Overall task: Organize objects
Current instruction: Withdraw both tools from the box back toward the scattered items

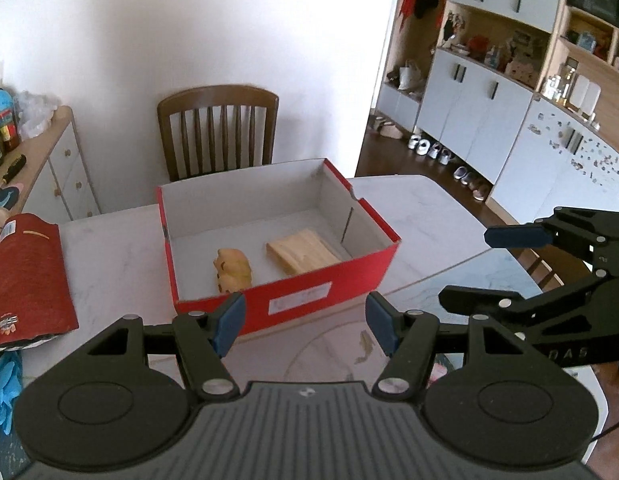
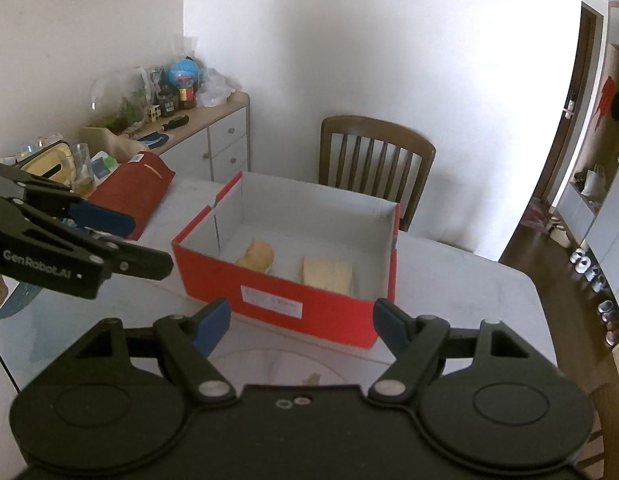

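Observation:
An open red box [image 1: 297, 296] with a white inside stands on the white marble table [image 1: 109, 256]. In it lie a small tan toy figure [image 1: 233, 270] and a pale wooden block [image 1: 303, 256]. The right wrist view shows the box [image 2: 305, 300], the figure [image 2: 258, 258] and the block [image 2: 327, 274] too. My left gripper [image 1: 303, 322] is open and empty, just short of the box's near wall. My right gripper [image 2: 301, 322] is open and empty, also in front of the box. Each gripper shows at the edge of the other's view.
A red pouch [image 1: 25, 280] lies on the table left of the box. A wooden chair [image 1: 217, 132] stands behind the table. A sideboard [image 2: 205, 132] with bottles and clutter is at the left wall. Blue gloves [image 1: 3, 388] lie at the near left.

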`<state>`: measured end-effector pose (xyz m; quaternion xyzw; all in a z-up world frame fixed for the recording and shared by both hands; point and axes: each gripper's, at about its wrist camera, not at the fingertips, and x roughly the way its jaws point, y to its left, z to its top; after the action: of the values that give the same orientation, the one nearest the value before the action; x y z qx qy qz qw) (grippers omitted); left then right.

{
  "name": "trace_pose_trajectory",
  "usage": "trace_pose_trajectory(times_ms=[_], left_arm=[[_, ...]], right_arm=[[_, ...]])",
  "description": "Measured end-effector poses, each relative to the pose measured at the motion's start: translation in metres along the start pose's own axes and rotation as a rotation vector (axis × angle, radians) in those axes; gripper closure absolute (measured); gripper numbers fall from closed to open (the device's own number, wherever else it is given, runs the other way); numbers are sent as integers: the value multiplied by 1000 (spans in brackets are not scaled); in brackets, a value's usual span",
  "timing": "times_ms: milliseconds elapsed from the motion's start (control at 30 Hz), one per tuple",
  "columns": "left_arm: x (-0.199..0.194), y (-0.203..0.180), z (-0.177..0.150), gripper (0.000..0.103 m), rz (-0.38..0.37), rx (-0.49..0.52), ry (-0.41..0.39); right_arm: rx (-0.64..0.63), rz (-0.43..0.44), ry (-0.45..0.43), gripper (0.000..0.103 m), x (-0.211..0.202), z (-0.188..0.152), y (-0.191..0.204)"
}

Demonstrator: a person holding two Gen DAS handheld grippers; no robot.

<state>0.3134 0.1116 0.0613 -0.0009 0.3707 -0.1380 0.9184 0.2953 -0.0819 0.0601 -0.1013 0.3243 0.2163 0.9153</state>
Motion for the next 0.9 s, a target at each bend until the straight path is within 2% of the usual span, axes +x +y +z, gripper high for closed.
trace_pose_trajectory(times_ms=[133, 400, 500, 600, 767, 900], left_arm=[[-14, -2, -17, 38, 3, 1, -24], [-31, -3, -62, 37, 2, -30, -22], [-32, -1, -82, 27, 7, -41, -14], [-33, 0, -102, 27, 17, -54, -13], [-30, -1, -138, 24, 24, -70, 4], [-27, -3, -162, 24, 37, -54, 25]], right_arm=[[11, -12, -15, 25, -14, -17, 4], [48, -23, -7, 22, -34, -59, 9], [46, -32, -5, 20, -39, -77, 13], [58, -33, 2, 18, -45, -95, 17], [55, -5, 20, 8, -51, -119, 25], [45, 8, 45, 5, -52, -135, 34]])
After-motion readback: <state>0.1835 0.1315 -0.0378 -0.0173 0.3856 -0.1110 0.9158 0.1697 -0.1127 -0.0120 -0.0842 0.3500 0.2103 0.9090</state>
